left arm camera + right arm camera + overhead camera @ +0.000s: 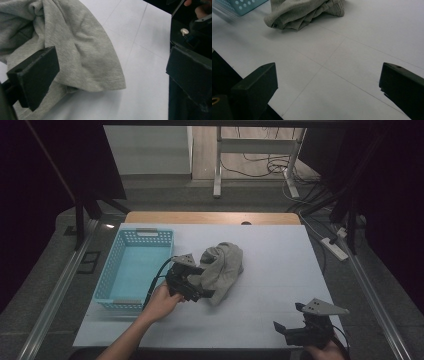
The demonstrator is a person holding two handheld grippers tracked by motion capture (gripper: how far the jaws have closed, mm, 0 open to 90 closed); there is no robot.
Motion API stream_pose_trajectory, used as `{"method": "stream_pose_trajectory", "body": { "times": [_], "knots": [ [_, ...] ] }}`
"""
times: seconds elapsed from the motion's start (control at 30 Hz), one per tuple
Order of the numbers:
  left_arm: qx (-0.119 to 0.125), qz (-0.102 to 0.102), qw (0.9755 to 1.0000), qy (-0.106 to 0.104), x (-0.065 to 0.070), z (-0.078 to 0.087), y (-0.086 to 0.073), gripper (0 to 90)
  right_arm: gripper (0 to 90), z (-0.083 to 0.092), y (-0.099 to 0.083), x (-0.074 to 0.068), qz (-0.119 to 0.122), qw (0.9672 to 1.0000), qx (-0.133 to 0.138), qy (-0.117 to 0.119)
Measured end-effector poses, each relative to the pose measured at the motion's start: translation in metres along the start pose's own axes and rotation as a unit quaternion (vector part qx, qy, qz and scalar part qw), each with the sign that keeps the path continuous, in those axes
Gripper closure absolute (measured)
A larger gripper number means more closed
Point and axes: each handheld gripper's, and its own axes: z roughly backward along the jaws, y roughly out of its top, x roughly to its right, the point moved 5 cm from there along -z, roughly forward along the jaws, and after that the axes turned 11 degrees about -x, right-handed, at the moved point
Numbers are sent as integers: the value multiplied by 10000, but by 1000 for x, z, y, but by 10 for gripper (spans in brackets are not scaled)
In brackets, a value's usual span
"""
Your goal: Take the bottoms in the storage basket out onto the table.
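high view: crumpled grey cotton garment lies mid-frame beside the empty blue plastic basket; left gripper jaws wide at it, right gripper jaws wide, idle; nothing packed yet.

Grey garment cut off by left gripper view's top edge

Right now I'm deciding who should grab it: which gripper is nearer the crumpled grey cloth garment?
Left. The left gripper is open right against the crumpled grey cloth garment; the right gripper is open, well apart at the table's near edge.
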Motion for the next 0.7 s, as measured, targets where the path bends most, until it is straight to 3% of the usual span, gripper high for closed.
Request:
{"method": "stream_pose_trajectory", "body": {
  "times": [0.7],
  "knots": [
    [46, 40, 10000, 37, 8, 12, -8, 0, 24, 0, 0, -2, 84, 9999, -18, -57]
  ]
}}
